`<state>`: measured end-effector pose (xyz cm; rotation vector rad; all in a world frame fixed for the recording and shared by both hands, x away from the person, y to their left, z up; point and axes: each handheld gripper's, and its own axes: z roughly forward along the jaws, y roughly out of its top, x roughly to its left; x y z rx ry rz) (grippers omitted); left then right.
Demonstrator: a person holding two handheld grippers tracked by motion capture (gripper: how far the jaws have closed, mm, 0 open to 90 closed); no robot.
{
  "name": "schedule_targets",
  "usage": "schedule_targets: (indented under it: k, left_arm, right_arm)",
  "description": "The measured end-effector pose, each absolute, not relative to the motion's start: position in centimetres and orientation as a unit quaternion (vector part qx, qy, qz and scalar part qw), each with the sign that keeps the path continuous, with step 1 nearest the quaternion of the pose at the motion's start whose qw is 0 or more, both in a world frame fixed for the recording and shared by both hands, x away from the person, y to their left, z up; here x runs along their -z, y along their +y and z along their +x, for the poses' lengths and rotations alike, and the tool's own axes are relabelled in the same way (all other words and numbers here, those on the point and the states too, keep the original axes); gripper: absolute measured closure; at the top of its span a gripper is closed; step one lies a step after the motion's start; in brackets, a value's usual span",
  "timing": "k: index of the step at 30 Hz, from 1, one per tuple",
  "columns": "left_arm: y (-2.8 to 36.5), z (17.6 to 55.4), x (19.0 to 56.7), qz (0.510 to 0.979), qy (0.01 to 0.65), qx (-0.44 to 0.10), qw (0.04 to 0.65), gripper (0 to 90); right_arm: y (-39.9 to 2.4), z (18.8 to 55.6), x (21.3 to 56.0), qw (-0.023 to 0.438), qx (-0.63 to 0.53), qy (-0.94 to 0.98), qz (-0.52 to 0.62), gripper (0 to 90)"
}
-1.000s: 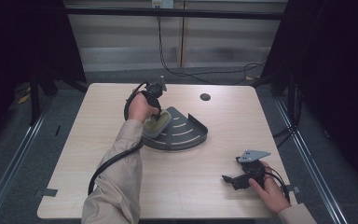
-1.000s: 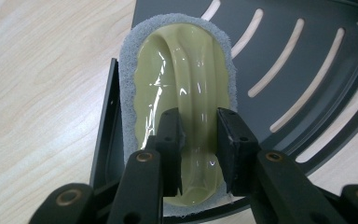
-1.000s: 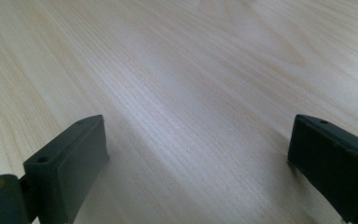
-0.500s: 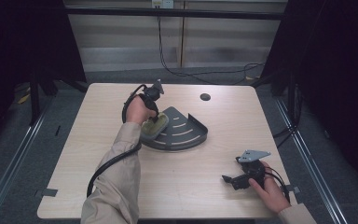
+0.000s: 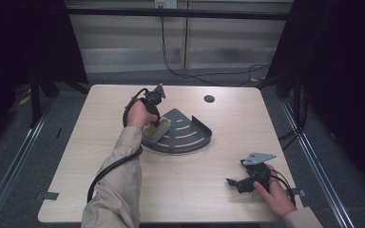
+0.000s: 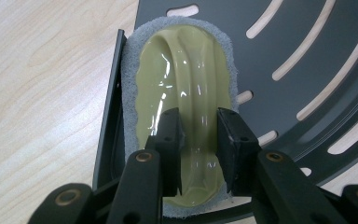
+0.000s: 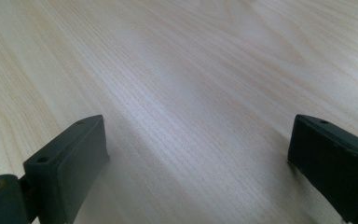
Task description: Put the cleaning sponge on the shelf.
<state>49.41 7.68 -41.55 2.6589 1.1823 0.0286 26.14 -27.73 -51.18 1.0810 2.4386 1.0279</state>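
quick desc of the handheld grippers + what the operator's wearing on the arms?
Both grippers are black, each with two flat rectangular jaw pads on hinged links with brass-coloured pivot pins. The left gripper trails a thick black cable. The right gripper carries a grey three-cornered plate on top. Sleeves are beige, long, reaching the wrists.

— What's around me here?

— I work over a pale wooden worktop (image 5: 180,190) with a small dark round hole (image 5: 209,99) near its far edge. Grey floor (image 5: 9,161) lies on every side.

— And behind?

— A light panelled wall (image 5: 138,42), a black cable (image 5: 209,71) trailing down it, dark curtains (image 5: 342,71) at both sides.
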Motion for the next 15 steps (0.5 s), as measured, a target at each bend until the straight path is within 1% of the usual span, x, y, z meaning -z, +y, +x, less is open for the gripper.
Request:
schedule_targets:
  k: [15]
  left_arm:
    - [8.14,49.06,41.81,0.907,0.405,-0.011,0.115,70.8]
  right_arm:
    - [-27.73,26.14,51.18,0.141,-0.356,0.845,0.374,4.1]
